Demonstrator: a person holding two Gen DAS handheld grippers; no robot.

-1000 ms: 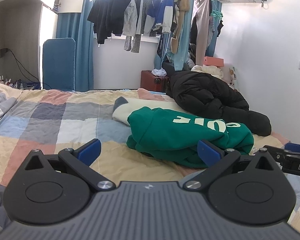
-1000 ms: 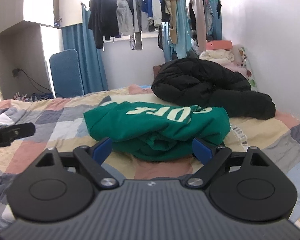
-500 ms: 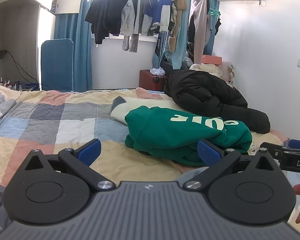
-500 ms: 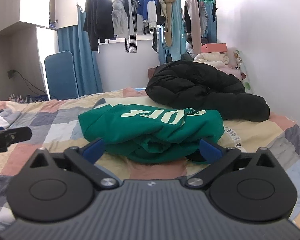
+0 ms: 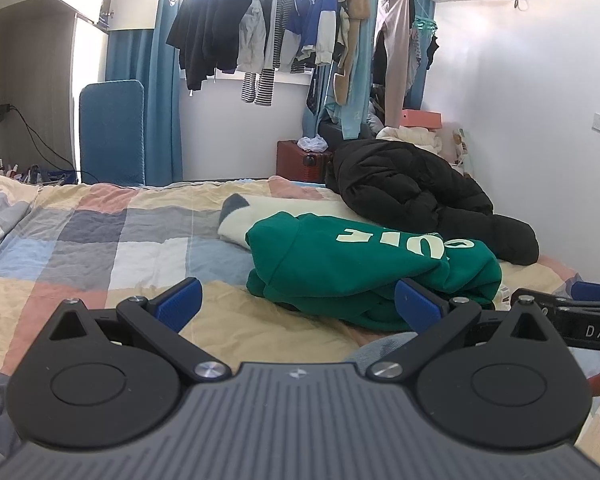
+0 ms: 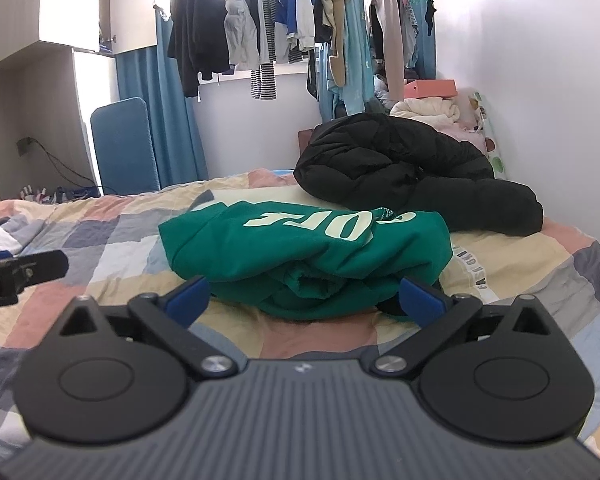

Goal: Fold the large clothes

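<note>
- The left gripper point(image 5: 296, 300) has its 2 blue-padded fingers point(image 5: 179, 298) spread wide and holds nothing; it hangs just above the bed, near the green bundle's near-left corner.
- The right gripper point(image 6: 305, 298) is also spread wide and empty, its 2 blue pads point(image 6: 420, 299) sitting either side of the bundle's near edge without clearly touching it.
- The green sweatshirt point(image 6: 304, 248), the task's garment, lies in the middle of the bed as a compact folded stack, with pale lettering on top that reads upside down from here. The neat stack and both empty grippers suggest this fold is finished or nearly so.
- Under its far-left edge lies a cream garment point(image 5: 238, 224) with a grey tip, probably laid flat for later.
- To the far right, touching or just beside the green stack, a black puffer jacket point(image 5: 412, 196) sits heaped and unfolded, likely the next item.
- The bed point(image 5: 100, 248) has a checked cover in peach, blue, grey and cream, giving a broad flat folding surface.
- Beyond the bed, hanging clothes point(image 5: 292, 36) fill a rail across the bright window, with blue curtains point(image 5: 164, 112) beside them.
</note>
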